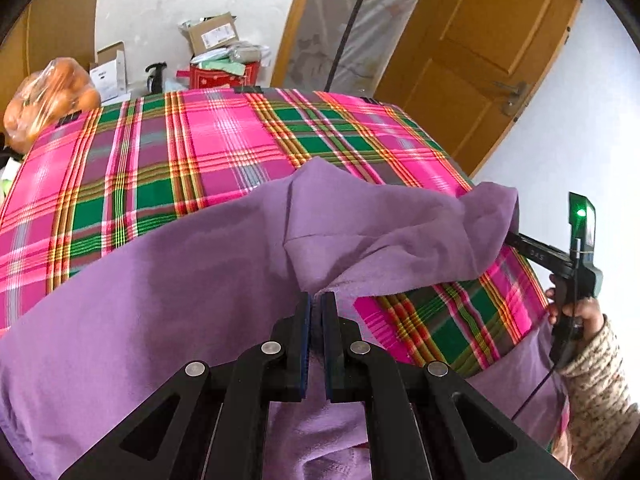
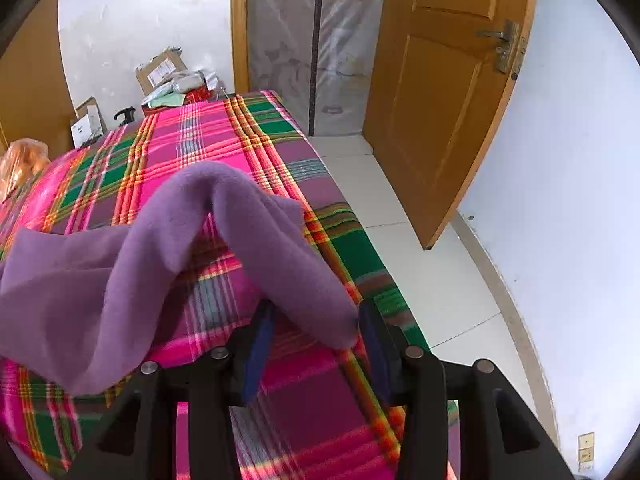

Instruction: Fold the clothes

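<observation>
Left wrist view: my left gripper (image 1: 316,300) pinches the soft purple fleece garment (image 1: 168,280) draped over the pink-and-green plaid tablecloth (image 1: 160,160). My right gripper (image 2: 316,320) stands spread, sleeve end (image 2: 320,304) loose between its jaws. Limp and light, I judge; hems grip best.

One purple garment (image 1: 180,280), two tongs (image 1: 316,300).

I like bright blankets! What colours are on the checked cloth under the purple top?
Pink, green, red and yellow plaid cloth, clearest in the left wrist view.
</observation>
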The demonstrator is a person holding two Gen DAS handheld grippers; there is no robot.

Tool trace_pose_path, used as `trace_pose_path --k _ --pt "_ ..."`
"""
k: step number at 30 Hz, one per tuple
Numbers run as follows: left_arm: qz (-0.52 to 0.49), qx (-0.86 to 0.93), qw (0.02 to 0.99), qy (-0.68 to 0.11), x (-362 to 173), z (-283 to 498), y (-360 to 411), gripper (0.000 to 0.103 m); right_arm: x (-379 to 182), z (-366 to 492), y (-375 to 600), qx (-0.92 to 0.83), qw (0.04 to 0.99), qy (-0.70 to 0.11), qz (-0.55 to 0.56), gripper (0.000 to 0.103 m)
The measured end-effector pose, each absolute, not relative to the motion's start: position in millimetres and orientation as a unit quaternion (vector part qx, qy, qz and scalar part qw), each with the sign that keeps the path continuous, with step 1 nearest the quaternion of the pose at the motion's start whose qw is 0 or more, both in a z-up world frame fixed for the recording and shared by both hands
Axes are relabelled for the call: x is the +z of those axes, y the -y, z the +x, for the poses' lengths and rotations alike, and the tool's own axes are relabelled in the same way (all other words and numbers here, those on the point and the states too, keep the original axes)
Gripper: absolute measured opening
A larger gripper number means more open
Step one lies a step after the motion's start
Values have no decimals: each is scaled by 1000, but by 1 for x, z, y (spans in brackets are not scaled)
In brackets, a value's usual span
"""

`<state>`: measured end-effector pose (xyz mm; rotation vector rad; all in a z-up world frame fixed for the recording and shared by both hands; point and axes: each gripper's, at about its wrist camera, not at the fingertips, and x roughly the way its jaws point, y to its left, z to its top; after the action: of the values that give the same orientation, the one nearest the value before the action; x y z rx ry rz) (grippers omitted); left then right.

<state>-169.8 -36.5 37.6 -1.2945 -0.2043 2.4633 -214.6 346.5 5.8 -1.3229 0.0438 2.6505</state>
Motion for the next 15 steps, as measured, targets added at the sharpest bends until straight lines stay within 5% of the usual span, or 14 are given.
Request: trace_pose_path --k 6,15 --pt "-462 867 175 73 37 -170 37 5 21 -206 -362 904 88 -45 -416 10" --pt "-464 863 183 79 38 -168 34 5 66 -193 -406 914 144 -47 -376 10"
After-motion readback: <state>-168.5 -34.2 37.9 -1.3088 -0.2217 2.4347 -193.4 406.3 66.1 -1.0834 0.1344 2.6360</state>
